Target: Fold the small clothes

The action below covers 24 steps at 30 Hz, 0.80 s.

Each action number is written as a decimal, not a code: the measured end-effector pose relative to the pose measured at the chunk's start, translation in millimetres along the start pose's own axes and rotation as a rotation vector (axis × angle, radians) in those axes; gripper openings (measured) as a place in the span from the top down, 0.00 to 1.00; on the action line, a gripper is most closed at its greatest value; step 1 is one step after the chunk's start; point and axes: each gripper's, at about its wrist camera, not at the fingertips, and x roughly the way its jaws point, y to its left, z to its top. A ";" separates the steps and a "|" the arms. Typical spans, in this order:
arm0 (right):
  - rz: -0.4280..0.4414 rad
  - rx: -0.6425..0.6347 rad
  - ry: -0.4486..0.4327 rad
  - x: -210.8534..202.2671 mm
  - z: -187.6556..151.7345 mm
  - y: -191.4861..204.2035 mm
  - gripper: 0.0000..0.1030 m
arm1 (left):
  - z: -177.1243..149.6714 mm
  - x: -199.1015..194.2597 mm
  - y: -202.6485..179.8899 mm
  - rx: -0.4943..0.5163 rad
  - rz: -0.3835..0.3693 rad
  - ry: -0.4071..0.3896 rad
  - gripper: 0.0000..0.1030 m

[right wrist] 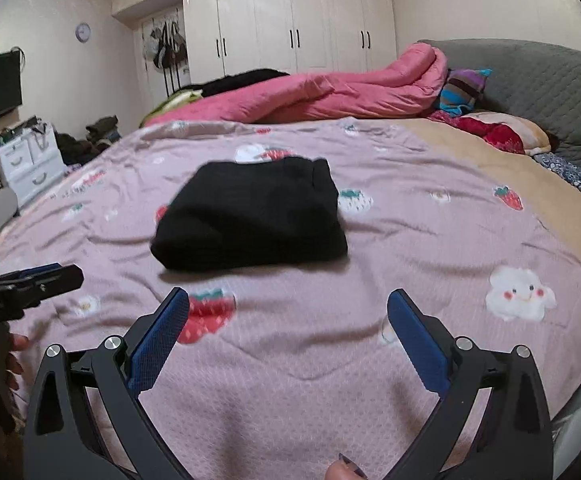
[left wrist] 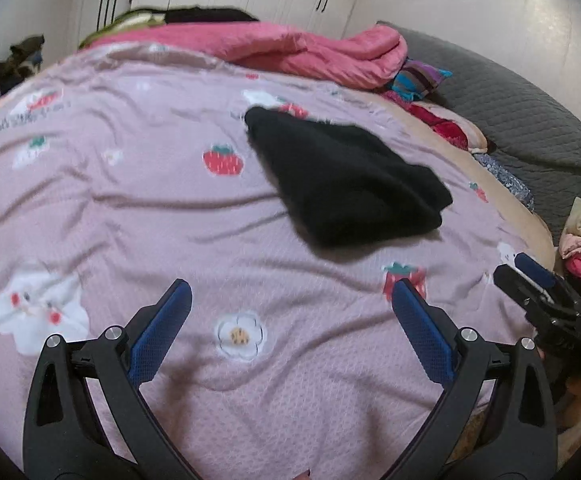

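Lying ahead of both spread, empty tongs [left wrist: 290,294] [right wrist: 288,300]: folded black garment [left wrist: 346,184] on the bedspread [left wrist: 130,208].

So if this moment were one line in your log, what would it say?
black garment: folded, on pink bedspread | left gripper: open, empty | right gripper: open, empty | both short of garment

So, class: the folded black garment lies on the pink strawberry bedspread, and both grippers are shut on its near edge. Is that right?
Not quite. The folded black garment does lie on the pink strawberry bedspread, but neither gripper holds it. The right wrist view shows the right gripper open and short of the cloth; the left wrist view shows the left gripper open too.
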 end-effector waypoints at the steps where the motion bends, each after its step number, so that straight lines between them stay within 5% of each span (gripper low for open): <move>1: -0.016 -0.008 -0.003 1.7 -2.8 1.2 0.04 | -0.9 3.0 0.4 -0.004 -0.001 0.011 0.09; 24: -0.037 -0.004 0.002 11.4 -11.9 3.6 0.04 | -5.6 14.2 -0.3 0.009 0.047 0.052 0.09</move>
